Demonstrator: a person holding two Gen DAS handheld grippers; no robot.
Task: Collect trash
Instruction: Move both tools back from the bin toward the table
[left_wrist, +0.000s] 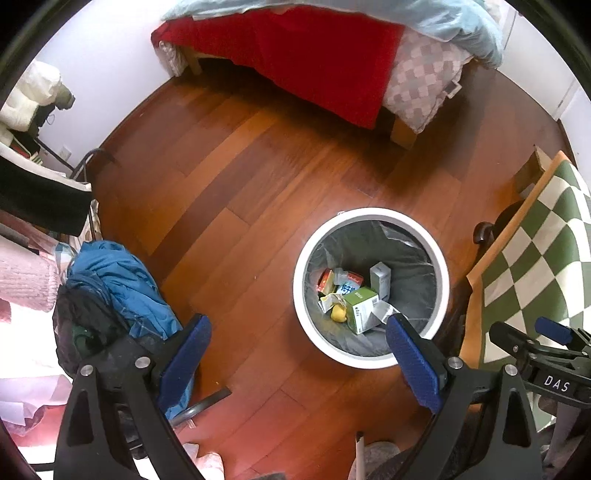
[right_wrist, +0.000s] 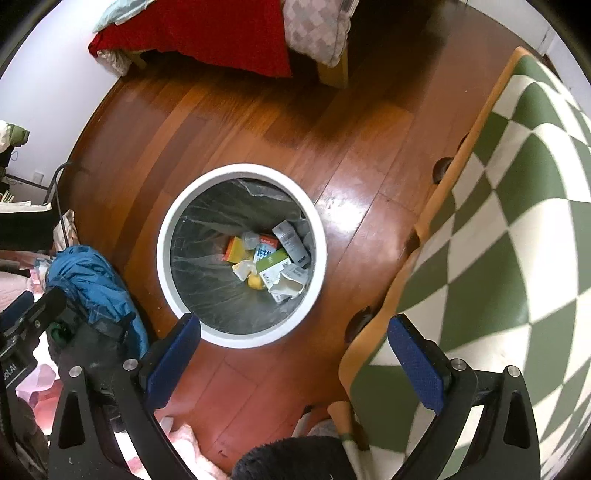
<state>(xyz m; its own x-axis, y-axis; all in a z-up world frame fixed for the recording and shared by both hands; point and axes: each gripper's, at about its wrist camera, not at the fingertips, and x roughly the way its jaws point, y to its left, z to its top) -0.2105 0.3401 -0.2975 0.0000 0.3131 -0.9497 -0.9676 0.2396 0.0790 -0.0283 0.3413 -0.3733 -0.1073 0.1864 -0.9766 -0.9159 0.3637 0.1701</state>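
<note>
Trash (right_wrist: 271, 260) sits inside white bin (left_wrist: 371, 214) on floor (left_wrist: 240, 166). Your 2 grippers, left (left_wrist: 297, 352) and right (right_wrist: 293, 354), hover with fingers spread, empty. Scan floor for leftovers; keep fingers wide on approach.

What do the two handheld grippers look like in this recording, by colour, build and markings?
Both match: the left gripper and right gripper have black angular frames with triangular cut-outs and silver round bolts at the pivots. Their jaws carry flat blue pads with a fine dotted texture. Seen from the left wrist view, the right gripper's black body bears white "DAS" lettering. No sleeves or cables show clearly.
</note>
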